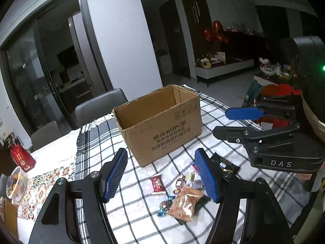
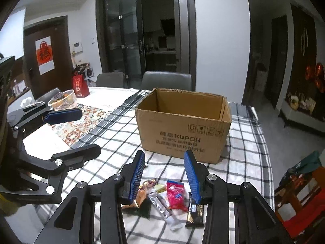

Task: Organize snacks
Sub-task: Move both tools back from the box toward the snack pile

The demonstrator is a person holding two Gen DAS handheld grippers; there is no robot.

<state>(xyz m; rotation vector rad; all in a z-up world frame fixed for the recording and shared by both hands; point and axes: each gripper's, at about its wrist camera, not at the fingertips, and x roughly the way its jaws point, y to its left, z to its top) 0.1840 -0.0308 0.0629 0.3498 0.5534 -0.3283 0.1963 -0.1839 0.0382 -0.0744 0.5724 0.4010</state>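
Snacks: a small heap of wrapped items on the checked black-and-white cloth (image 2: 113,140) of the worktop, just in front of an open brown cardboard box (image 2: 182,128) printed "KUPOH". Items noted: red foil sachet (image 2: 176,195), long axis running from the box toward the camera; black-and-gold bar wrapper (image 2: 195,213), lengthwise the same way, beside the red one; clear silver strip packet (image 2: 160,203), slanting; orange crinkled pouch (image 1: 185,203); small red-and-white sachet (image 1: 157,184); blue twist-wrapped sweets (image 1: 164,208). Several wrappers overlap.

Surroundings: patterned tile-print runner (image 2: 81,124); white mesh basket (image 2: 61,99) holding fruit; red gift bag (image 2: 80,86); two grey chairs (image 2: 166,80) behind the worktop.

Left hand-held gripper (image 1: 160,174): blue pads spread wide, nothing between them, above the heap. Right hand-held gripper (image 2: 164,177): fingers likewise parted and empty, poised over the red sachet and the strip packet.
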